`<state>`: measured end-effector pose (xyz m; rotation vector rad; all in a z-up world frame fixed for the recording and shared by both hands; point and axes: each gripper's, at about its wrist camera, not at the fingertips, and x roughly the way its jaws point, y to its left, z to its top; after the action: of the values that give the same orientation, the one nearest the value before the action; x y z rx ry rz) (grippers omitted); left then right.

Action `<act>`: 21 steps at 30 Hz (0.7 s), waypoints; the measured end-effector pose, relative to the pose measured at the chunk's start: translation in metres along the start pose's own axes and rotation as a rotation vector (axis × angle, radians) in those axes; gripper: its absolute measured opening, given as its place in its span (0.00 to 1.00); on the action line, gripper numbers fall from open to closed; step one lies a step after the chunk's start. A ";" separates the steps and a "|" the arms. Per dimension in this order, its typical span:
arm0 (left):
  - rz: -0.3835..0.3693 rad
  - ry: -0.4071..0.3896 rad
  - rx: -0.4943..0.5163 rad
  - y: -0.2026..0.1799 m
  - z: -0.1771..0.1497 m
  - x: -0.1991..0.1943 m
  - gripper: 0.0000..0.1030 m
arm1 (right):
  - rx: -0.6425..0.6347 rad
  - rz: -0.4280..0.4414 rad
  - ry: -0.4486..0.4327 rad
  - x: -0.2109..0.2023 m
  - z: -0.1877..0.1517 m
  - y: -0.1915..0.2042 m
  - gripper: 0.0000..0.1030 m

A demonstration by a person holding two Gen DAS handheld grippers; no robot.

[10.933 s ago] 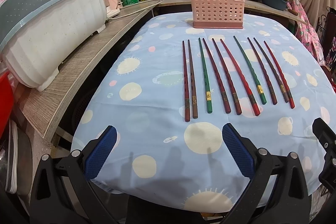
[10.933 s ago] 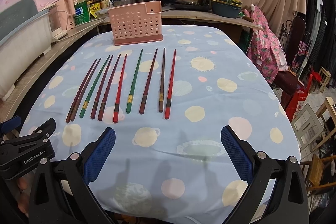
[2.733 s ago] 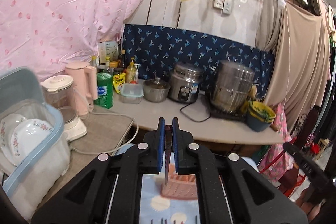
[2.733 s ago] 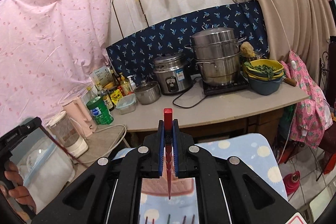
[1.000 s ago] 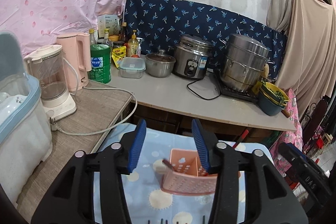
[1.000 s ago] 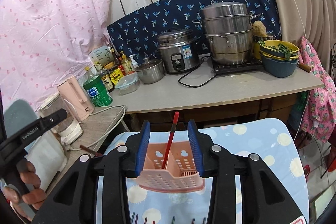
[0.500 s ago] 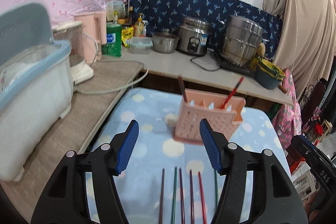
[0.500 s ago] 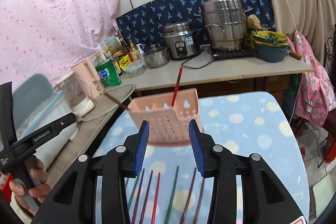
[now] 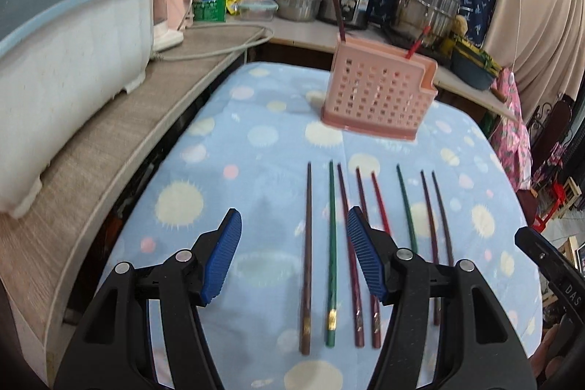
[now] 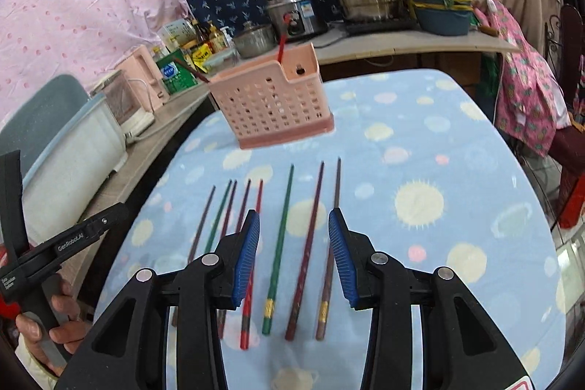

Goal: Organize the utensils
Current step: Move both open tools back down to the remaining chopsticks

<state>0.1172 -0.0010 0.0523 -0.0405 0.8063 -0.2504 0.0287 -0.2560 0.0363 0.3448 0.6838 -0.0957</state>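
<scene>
A pink perforated basket [image 9: 376, 97] stands at the far end of the blue spotted tablecloth [image 9: 256, 141]. In it lean a dark chopstick [image 9: 338, 17] and a red chopstick [image 9: 416, 48]. Several chopsticks lie in a row on the cloth, among them a brown one [image 9: 307, 243] and a green one [image 9: 331, 243]. My left gripper [image 9: 292, 225] hovers open above the row's left end, with nothing between its pads. Over the right end, above a green chopstick [image 10: 279, 243] and a maroon one [image 10: 309, 243], my right gripper [image 10: 293, 225] hangs open and empty. The basket [image 10: 278, 105] lies beyond it.
A white and blue dish bin [image 9: 73, 61] sits on the wooden counter [image 9: 109, 152] to the left of the table. Pots [image 9: 427, 2], a rice cooker [image 10: 296, 10], bottles and a pink kettle line the back counter. A hand [image 10: 55, 331] holds the left tool.
Both grippers have dropped and pulled back from the basket to just above the row of chopsticks. The left jaws stand wider than a second ago.
</scene>
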 end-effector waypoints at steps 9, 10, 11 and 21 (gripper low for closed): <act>0.071 0.059 0.054 0.002 -0.049 0.017 0.56 | -0.048 -0.086 0.043 0.016 -0.045 -0.004 0.37; 0.076 0.063 0.059 0.002 -0.052 0.019 0.56 | -0.050 -0.090 0.048 0.018 -0.048 -0.004 0.37; 0.082 0.067 0.062 0.002 -0.056 0.020 0.56 | -0.053 -0.095 0.053 0.020 -0.051 -0.004 0.37; 0.083 0.100 0.077 0.000 -0.075 0.031 0.56 | -0.069 -0.127 0.086 0.041 -0.067 -0.004 0.36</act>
<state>0.0840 -0.0041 -0.0222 0.0779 0.8950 -0.2060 0.0189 -0.2354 -0.0393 0.2397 0.7922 -0.1781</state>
